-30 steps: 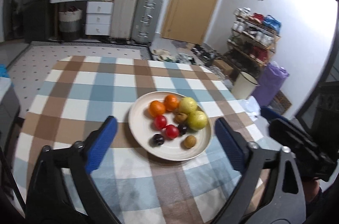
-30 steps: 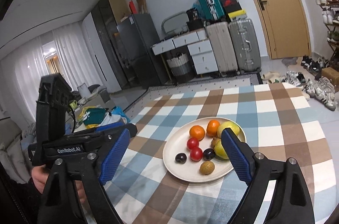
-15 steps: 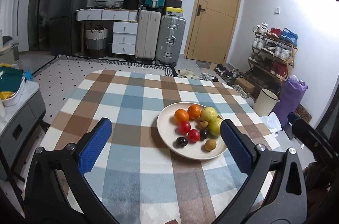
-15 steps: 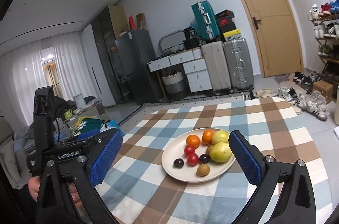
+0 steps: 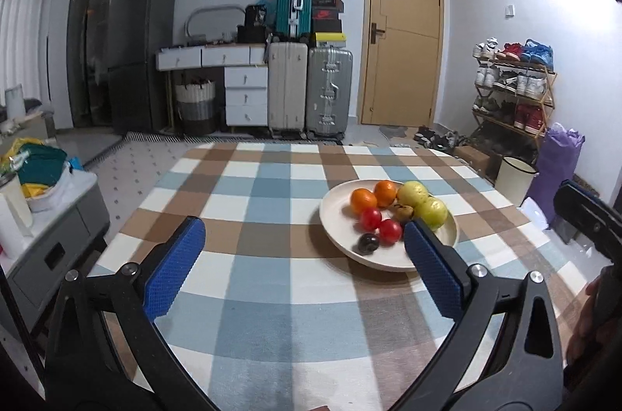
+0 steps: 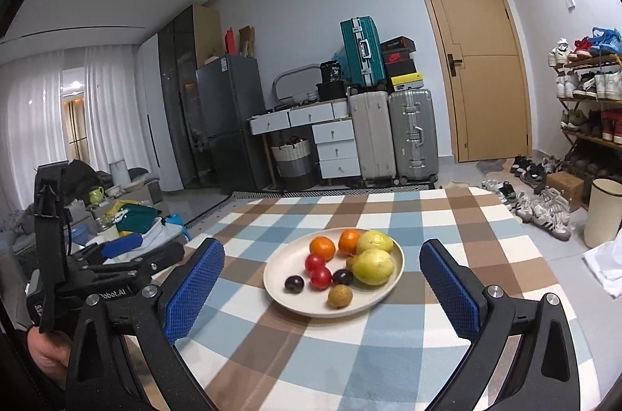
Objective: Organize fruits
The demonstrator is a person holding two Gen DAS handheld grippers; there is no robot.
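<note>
Both grippers have pulled back, fingers [image 6: 451, 282] spread; plate [image 6: 280, 290] holds nine fruits.

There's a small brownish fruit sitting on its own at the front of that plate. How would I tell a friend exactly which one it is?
Start at the checked tablecloth and find the round cream plate of fruit on it. On the plate's near edge lies the brown fruit, just in front of the red and dark fruits. It is the only dull tan one at the near edge, smaller than the two big yellow-green fruits behind it.

Fruits [image 6: 372, 266] on plate [image 6: 280, 288], on table [image 6: 458, 216]
</note>
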